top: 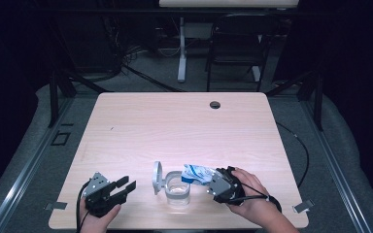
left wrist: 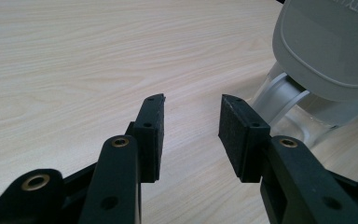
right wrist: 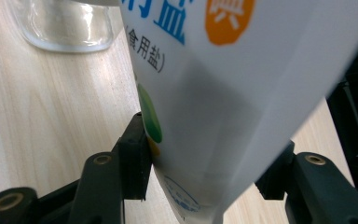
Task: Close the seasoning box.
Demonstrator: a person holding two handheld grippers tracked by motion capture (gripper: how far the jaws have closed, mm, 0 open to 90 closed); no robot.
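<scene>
Both pairs of tongs sit at the near edge of the table [top: 126, 126], one in each of my hands. My right tongs [top: 215, 183] are clamped on a white bag [top: 197, 174] with blue and orange print; in the right gripper view the black pads press its lower end from both sides, and the bag [right wrist: 223, 93] tips toward the clear jar [top: 178, 190]. That jar stands just left of the bag, between my two hands, with its grey lid [top: 157, 177] flipped open and standing up on its left side. My left tongs [top: 127, 186] rest low to the left of the jar, jaws parted and holding nothing, bare wood showing between the pads [left wrist: 150, 135]. From there the lid [left wrist: 326, 46] looms close at the upper right.
</scene>
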